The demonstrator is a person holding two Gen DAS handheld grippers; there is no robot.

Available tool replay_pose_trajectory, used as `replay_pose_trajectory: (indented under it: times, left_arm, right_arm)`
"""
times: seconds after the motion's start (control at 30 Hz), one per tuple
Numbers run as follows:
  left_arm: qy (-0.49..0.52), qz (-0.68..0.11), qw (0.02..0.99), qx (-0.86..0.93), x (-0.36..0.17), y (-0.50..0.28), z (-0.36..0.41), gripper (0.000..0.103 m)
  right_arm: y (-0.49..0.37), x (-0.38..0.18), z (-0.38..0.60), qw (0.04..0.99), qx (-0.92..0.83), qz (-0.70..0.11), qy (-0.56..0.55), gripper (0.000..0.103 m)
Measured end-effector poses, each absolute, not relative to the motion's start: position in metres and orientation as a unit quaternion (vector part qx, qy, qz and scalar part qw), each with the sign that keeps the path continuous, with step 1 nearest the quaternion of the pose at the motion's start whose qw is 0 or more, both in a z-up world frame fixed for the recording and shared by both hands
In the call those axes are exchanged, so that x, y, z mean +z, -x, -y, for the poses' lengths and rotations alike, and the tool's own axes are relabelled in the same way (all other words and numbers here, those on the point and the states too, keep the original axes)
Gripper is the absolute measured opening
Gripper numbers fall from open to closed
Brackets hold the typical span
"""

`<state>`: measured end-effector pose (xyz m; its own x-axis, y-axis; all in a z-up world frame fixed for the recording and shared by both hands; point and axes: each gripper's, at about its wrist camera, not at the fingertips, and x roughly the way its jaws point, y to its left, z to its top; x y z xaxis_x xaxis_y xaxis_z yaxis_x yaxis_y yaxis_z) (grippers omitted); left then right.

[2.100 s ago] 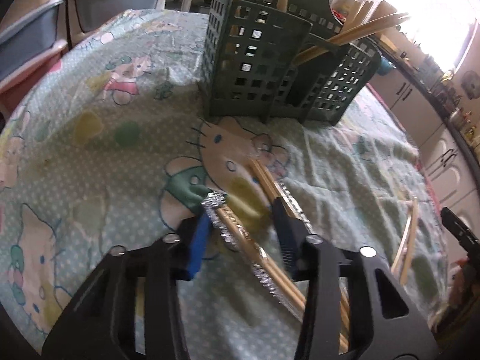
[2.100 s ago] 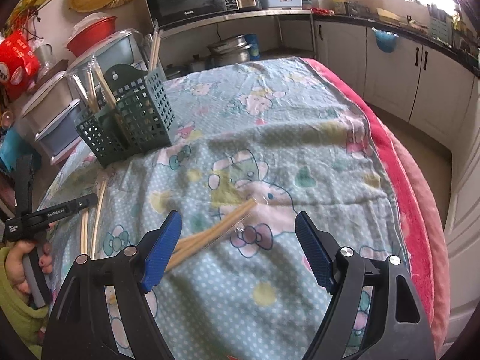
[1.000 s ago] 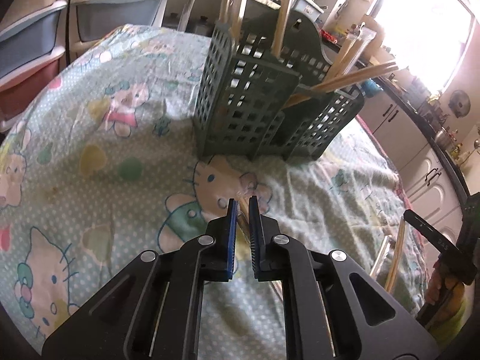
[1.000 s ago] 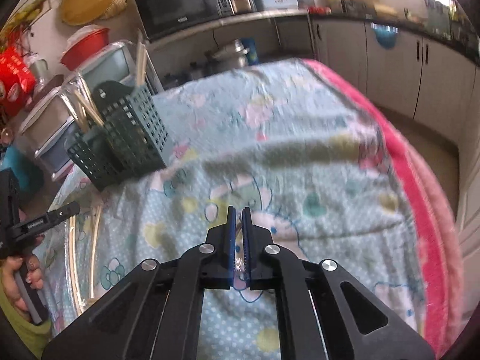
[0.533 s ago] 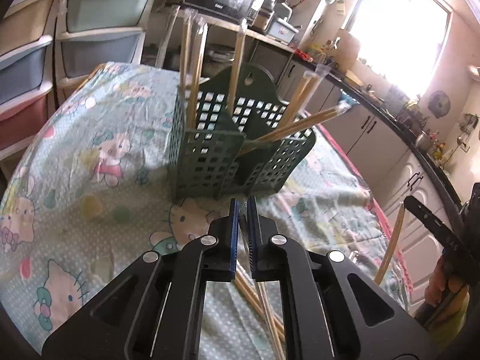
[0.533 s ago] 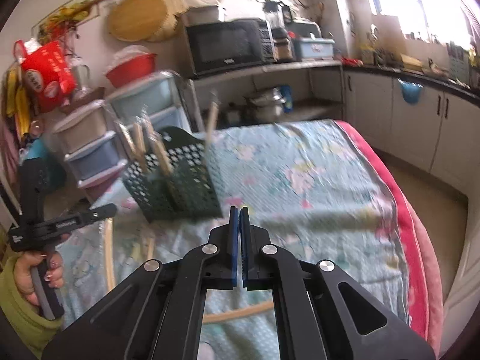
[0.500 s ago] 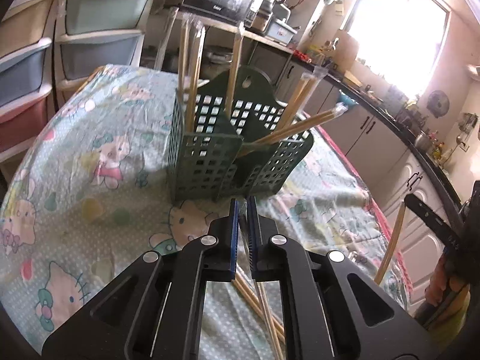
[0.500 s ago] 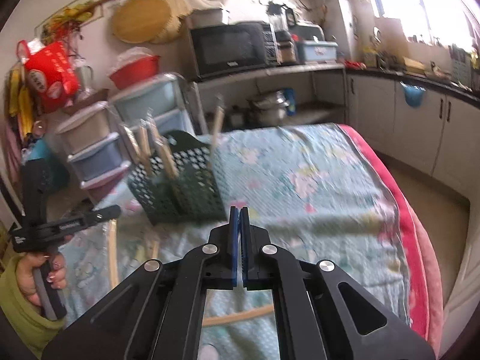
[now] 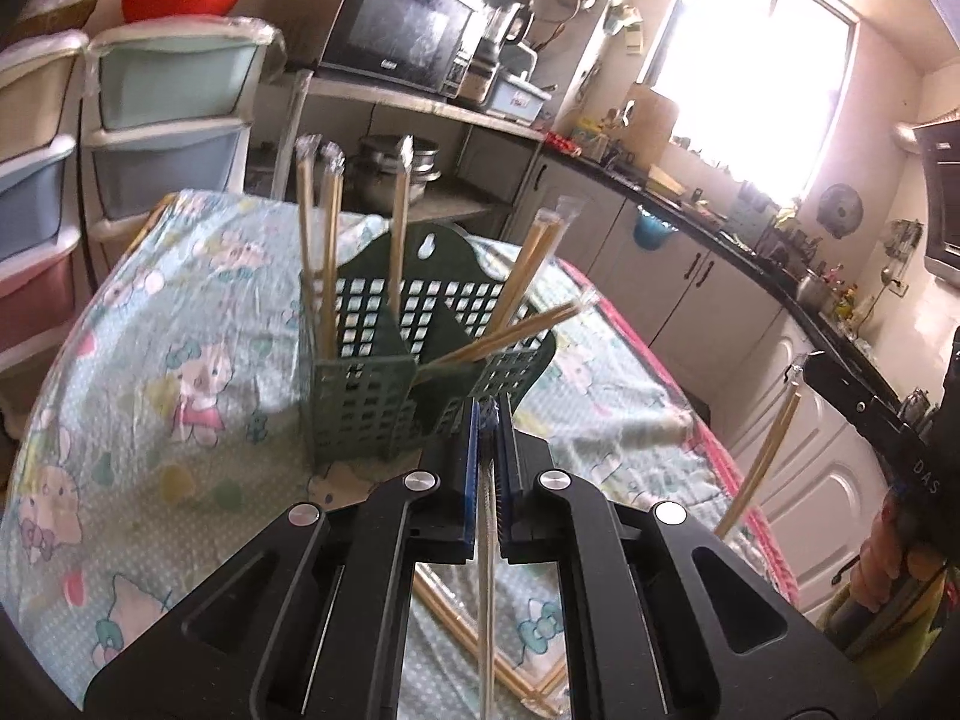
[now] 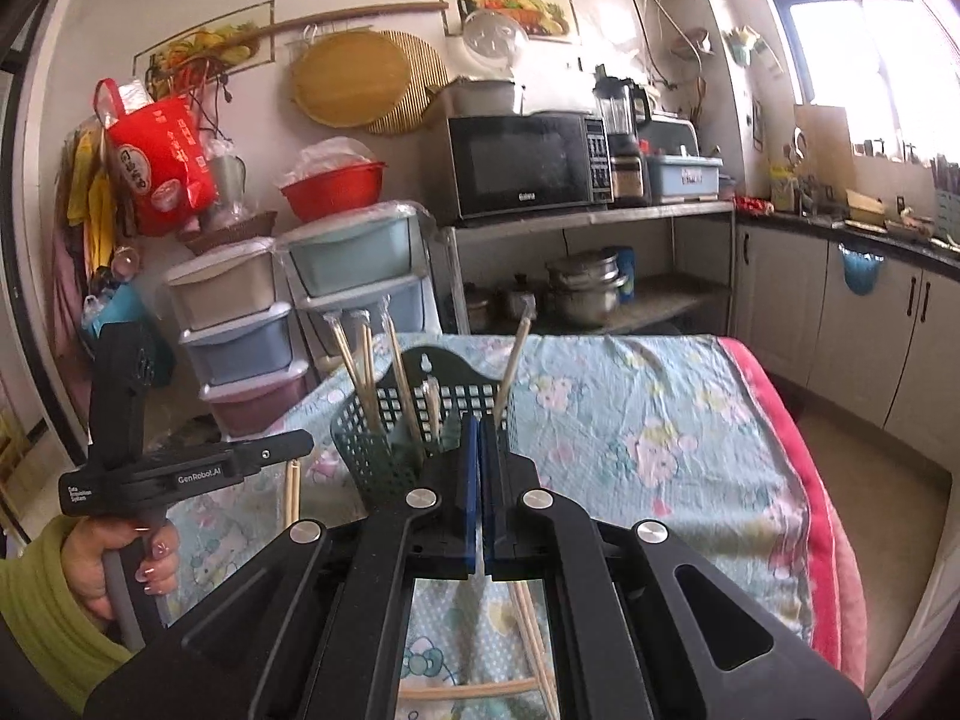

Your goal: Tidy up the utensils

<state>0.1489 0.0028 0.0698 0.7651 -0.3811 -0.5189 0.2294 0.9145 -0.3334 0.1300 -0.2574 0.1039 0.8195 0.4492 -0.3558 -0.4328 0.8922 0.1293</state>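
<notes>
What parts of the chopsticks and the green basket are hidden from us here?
- Left wrist view: the left gripper covers the held wrapped chopsticks; their top end is hidden.
- Right wrist view: the right gripper hides the green basket's front and its own chopsticks.
- Both views: the basket's mesh hides the standing chopsticks' bottoms.

Left wrist view: looks forward and slightly down along its fingers, close to the caddy (image 9: 420, 360), window side beyond. Right wrist view: set nearer level, facing the caddy (image 10: 420, 426) and the microwave (image 10: 528, 162) wall. Both share caddy, table (image 9: 150, 360) and microwave (image 9: 402, 42).
</notes>
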Motion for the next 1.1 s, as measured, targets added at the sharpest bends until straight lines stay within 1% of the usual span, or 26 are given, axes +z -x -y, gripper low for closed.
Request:
replay_pose_trajectory:
  times: [0.43,0.73,1.1]
  left_arm:
    - [0.103,-0.249,0.946,-0.178,0.118,-0.149,0.008,0.002]
    - [0.085,-0.208,0.956,-0.187,0.154,-0.154,0.015,0.002]
    - [0.072,-0.170,0.963,-0.197,0.184,-0.158,0.021,0.002]
  right_arm:
    - [-0.127,0.138,0.251,0.959,0.240,-0.149,-0.020,0.001]
    - [-0.131,0.152,0.244,0.961,0.241,-0.134,-0.021,0.001]
    - [-0.143,0.168,0.238,0.964,0.239,-0.118,-0.014,0.001]
